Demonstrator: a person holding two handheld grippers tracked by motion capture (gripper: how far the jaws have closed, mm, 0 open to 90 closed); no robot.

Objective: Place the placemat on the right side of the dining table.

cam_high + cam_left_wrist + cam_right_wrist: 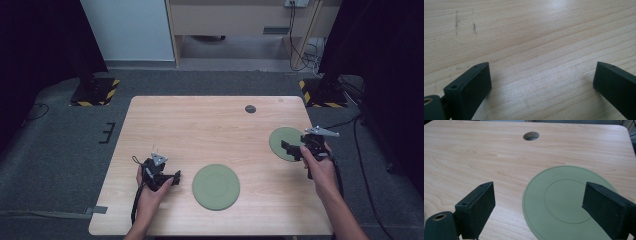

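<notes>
Both pairs of jaws are spread wide with nothing between them. Your right gripper (pixel 292 148) hovers over the near edge of the right plate (pixel 284 141), its jaws straddling that green disc (pixel 564 202) without touching it, as far as you can tell from the right gripper view. Your left gripper (pixel 172 178) sits just left of the centre plate (pixel 216 186), apart from it, jaws over bare wood (pixel 536 50).

Taking the centre plate as your mark: it lies flat near the front edge of the table (pixel 200 125), and the right plate lies beyond it, to the right. A round cable hole (pixel 250 109) is at the far side, beyond and slightly right. Grey carpet (pixel 60 150) surrounds the table; two black stands with yellow-striped bases (pixel 95 92) flank its far corners, dark curtains behind them. Cables (pixel 367 165) trail on the floor to the right.
</notes>
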